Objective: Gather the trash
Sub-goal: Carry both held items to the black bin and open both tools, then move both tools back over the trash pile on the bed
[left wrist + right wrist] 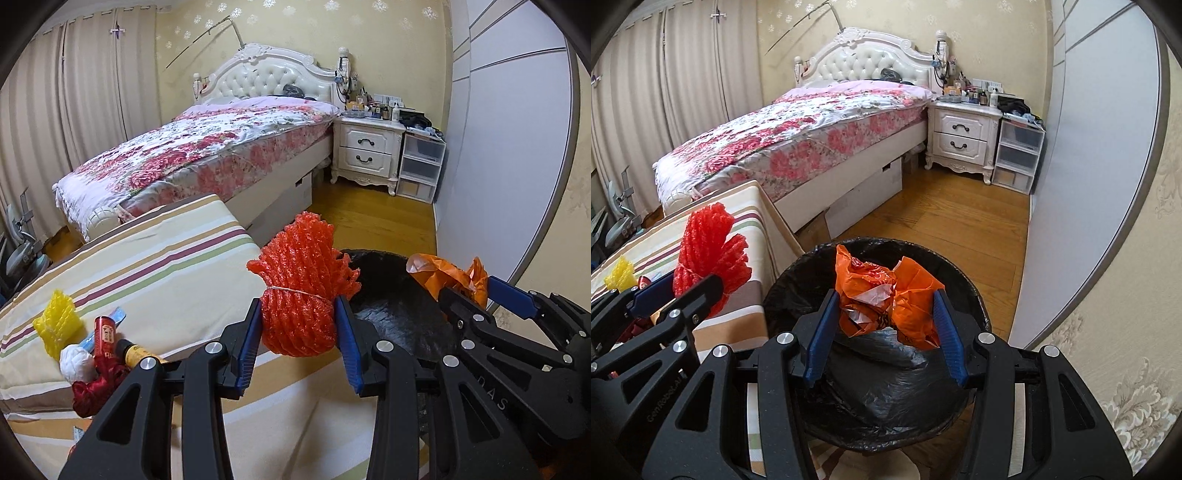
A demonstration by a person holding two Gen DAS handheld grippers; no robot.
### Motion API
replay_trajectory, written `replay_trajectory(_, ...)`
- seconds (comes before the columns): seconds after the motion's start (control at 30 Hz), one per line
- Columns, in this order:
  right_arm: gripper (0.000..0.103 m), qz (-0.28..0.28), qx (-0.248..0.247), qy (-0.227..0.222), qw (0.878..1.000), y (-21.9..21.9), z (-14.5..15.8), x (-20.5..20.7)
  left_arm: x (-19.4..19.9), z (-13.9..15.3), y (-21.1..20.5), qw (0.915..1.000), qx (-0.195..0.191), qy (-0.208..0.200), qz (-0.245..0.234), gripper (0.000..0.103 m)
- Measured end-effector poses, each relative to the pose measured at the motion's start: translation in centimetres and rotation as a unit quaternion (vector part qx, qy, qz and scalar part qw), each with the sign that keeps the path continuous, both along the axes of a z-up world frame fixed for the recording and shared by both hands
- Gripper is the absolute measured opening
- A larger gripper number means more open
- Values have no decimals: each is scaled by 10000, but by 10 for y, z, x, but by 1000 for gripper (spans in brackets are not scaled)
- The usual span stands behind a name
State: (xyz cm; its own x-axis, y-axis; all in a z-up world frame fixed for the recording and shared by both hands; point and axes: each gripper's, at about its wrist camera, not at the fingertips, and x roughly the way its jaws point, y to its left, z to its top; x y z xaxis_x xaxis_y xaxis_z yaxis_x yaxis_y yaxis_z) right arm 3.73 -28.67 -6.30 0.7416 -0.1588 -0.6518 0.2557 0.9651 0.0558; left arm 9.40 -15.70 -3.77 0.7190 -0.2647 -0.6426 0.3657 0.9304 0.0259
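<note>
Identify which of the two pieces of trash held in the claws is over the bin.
The crumpled orange plastic bag in the right claw, above the black-lined bin. The left claw holds the red foam net beside it.

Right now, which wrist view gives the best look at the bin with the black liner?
The right wrist view: the bin shows nearly its whole rim and liner, directly under the crumpled orange bag in the right gripper. The left wrist view catches only a dark slice of it.
</note>
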Motion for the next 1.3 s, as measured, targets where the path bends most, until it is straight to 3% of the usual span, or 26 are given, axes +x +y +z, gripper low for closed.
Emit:
replay_trajectory(0.13, 53, -26, 151, 45, 9999, -7, -7, 5, 5, -6, -10, 10000, 46, 61, -28, 43)
replay_trajectory(0.2, 60, -93, 203, 51, 9997, -11, -8, 8, 7, -9, -11, 9999, 104, 89, -11, 49)
replay_trajectory(0.27, 60, -187, 222, 43, 9996, -15, -9, 9, 6, -11, -13, 9999, 110, 73, 39, 63)
replay_trajectory(0.47, 60, -317, 276, 69, 9991, -23, -11, 8, 4, -9, -7, 9998, 99, 99, 152, 71)
replay_trajectory(0.83, 64, -171, 235, 65, 9996, -6, -5, -11, -16, 10, 28, 9989, 164, -31, 433, 75)
replay_trajectory(1.3, 67, 646, 346, 9, 9973, 69, 13, -41, -54, 16, 144, 9896, 234, -4, 1419, 76)
